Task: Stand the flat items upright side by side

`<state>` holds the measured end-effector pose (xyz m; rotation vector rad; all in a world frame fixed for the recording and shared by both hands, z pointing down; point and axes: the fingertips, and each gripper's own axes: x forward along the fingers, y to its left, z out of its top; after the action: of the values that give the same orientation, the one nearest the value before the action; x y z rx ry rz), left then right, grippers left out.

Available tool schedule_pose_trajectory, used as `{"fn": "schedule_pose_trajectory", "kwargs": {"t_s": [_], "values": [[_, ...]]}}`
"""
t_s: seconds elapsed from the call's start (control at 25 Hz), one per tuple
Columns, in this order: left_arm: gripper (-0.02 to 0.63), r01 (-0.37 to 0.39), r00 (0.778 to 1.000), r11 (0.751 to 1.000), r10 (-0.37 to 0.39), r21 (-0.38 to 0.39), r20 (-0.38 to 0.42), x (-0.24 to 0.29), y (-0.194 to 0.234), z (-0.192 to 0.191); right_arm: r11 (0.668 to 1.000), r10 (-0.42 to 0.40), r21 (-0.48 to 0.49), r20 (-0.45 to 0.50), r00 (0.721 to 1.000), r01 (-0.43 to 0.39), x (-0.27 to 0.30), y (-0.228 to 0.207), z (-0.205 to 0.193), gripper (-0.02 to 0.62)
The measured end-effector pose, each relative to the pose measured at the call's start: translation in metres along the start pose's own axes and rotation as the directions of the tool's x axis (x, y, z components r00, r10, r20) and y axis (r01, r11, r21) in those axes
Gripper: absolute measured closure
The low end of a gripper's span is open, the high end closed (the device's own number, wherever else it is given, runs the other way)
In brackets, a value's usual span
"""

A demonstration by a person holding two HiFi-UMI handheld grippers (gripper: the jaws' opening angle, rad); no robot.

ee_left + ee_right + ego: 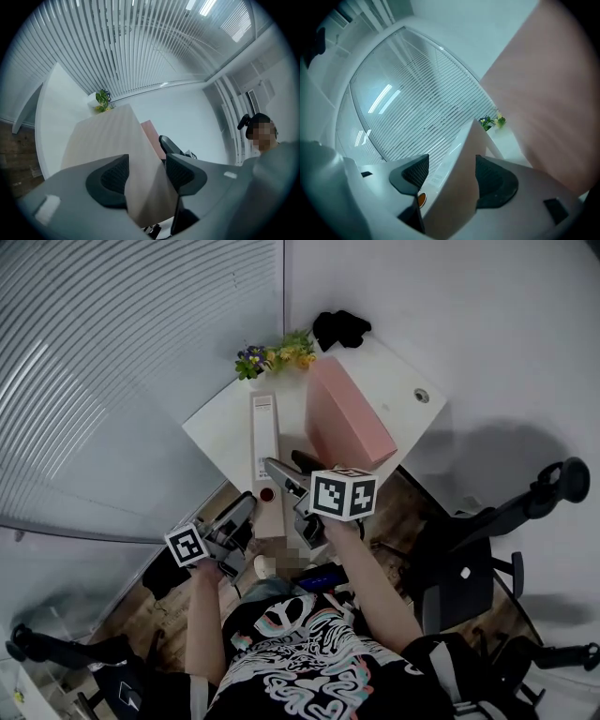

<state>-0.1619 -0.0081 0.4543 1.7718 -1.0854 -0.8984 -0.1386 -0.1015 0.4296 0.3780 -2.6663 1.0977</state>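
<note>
Beige binder (266, 451): sitting spine-up on the surface (220, 423), just beside the pink binder (342, 418). Your left gripper (146, 174) is clamping its near end. Your right gripper (452, 177) is straddling it with jaws slack, so be closing them before tipping it upright.

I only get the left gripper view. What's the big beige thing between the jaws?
Observer: A beige binder. Its spine faces up, with an orange finger hole.
Operator: And the pink bit behind it?
Observer: A pink folder standing on the white table, right of the binder in the head view.
Operator: Where's the other gripper?
Observer: The right gripper has the same binder between its jaws.
</note>
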Motion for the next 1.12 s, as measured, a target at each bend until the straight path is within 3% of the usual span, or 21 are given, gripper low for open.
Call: {"fn": "schedule_pose_trajectory", "kwargs": {"t_s": [0.24,0.4,0.6,0.76,0.88,1.12], "values": [[0.376,0.038,0.999,0.999,-0.038,-0.026,0.016,-0.002,0.001,-0.003,0.998,-0.025,-0.05,-0.033,0.999,0.023,0.017,-0.002,0.013,0.29],[0.371,0.049,0.994,0.999,-0.048,0.01,-0.095,-0.007,0.008,-0.001,0.995,-0.059,-0.083,-0.049,0.997,0.054,0.031,0.0,0.019,0.29],[0.371,0.129,0.971,0.992,-0.129,-0.014,-0.199,0.005,0.006,0.009,0.98,-0.147,-0.155,-0.116,0.982,0.128,0.05,0.0,0.024,0.274],[0.371,0.166,0.944,0.986,-0.163,-0.013,-0.286,0.013,0.012,0.003,0.948,-0.257,-0.237,-0.164,0.952,0.215,0.067,-0.008,0.026,0.245],[0.374,0.207,0.921,0.976,-0.218,-0.068,-0.323,0.015,0.015,-0.001,0.921,-0.334,-0.279,-0.203,0.921,0.273,0.075,-0.016,0.024,0.239],[0.376,0.264,0.864,0.958,-0.286,-0.111,-0.415,0.021,0.016,-0.003,0.823,-0.51,-0.436,-0.288,0.81,0.364,0.081,-0.031,0.02,0.224]]}}
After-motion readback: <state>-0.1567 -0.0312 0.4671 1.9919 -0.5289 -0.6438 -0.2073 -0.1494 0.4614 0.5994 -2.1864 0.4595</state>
